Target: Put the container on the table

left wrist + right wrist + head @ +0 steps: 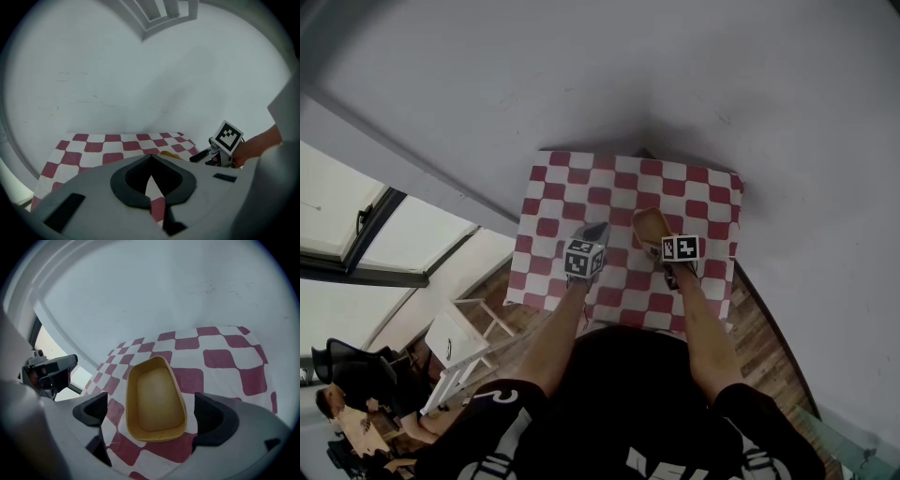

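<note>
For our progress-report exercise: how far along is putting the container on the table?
Done: the yellow container rests on the checked table. In hand: nothing; the right claw stands open around it, not pressing, and the left claw is shut, empty. Left: only drawing the right claw away.

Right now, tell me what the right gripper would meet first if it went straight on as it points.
Probably the empty yellow container on the checkered tablecloth: it lies straight ahead between the right gripper's open jaws, untouched. Depth is hard to judge.
</note>
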A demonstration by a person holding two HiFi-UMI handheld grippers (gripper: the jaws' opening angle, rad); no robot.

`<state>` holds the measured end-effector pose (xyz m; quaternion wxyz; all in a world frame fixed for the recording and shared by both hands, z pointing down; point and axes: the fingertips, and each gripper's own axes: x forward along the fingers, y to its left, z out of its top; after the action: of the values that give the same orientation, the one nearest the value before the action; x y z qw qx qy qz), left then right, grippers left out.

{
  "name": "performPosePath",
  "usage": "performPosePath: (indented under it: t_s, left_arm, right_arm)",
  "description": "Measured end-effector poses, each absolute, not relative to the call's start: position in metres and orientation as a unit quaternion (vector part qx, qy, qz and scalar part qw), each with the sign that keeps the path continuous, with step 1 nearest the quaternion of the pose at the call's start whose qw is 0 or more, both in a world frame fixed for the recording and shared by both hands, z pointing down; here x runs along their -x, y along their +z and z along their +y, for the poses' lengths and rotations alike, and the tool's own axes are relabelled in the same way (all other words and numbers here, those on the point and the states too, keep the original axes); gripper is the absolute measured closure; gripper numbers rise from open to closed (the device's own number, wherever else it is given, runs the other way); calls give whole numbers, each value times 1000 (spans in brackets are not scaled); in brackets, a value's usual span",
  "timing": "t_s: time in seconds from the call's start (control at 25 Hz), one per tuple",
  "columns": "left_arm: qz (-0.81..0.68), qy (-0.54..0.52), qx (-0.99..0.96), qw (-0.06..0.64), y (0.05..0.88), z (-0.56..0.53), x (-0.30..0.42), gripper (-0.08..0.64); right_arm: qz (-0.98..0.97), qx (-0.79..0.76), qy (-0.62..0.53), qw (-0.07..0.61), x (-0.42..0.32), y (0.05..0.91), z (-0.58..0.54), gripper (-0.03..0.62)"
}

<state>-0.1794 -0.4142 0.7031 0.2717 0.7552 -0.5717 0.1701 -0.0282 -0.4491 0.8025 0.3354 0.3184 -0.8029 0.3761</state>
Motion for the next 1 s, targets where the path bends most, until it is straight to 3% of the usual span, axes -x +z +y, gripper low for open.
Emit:
performPosePath:
  t_s: [0.48, 1.0]
  left_arm:
    - [-576, 162, -759, 257, 687, -411, 180, 535]
    - [-575, 128, -775, 226, 640, -421, 163, 535]
  right_arm:
    - [-826, -361, 336, 274, -1, 749, -466, 36]
    - [-835, -429, 283, 195, -43, 680, -487, 244]
